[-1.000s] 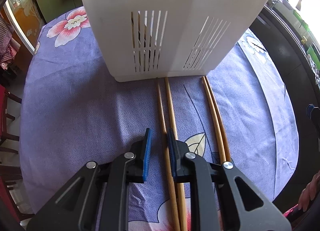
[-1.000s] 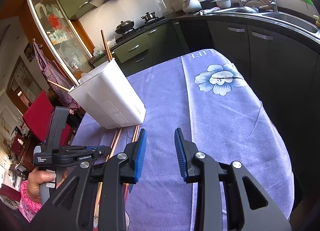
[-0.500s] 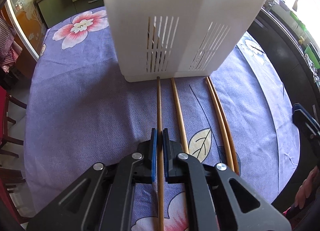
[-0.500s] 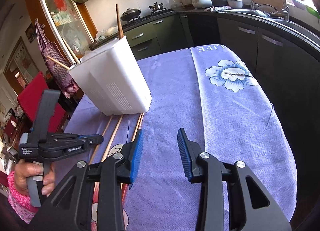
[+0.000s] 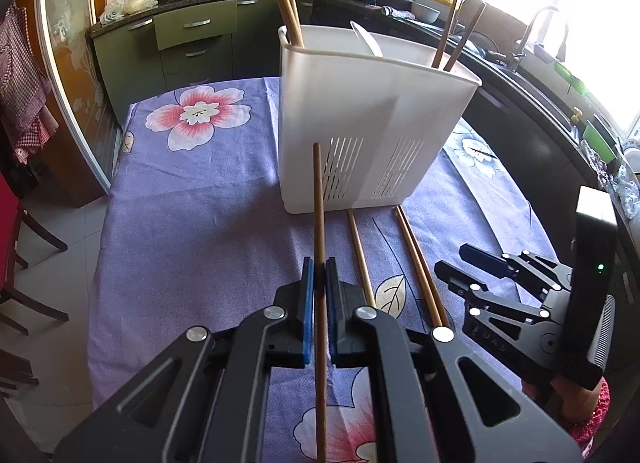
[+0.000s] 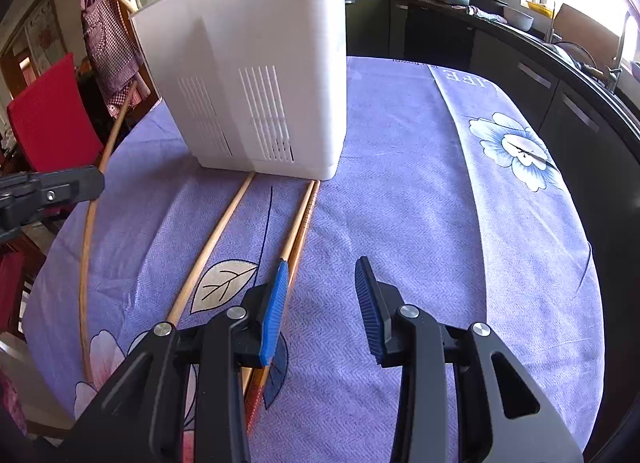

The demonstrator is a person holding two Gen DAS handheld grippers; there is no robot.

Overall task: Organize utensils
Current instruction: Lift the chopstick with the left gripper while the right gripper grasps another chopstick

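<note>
In the left wrist view, the left gripper (image 5: 317,279) was clamped on a single brown chopstick (image 5: 319,223), its blue pads pressed to either side and its far tip raised in front of the white utensil holder (image 5: 360,111). The holder stood on the purple flowered tablecloth (image 5: 200,215) with several chopsticks and a white spoon upright inside. Near the holder's base a lone chopstick (image 5: 360,259) and a chopstick pair (image 5: 418,263) lay on the cloth. The right gripper (image 5: 456,263) hung at the right.

In the right wrist view, the right gripper (image 6: 322,299) had its jaws apart with nothing between them, its left pad just over the chopstick pair (image 6: 302,223). The lone chopstick (image 6: 216,239) lay further left.
</note>
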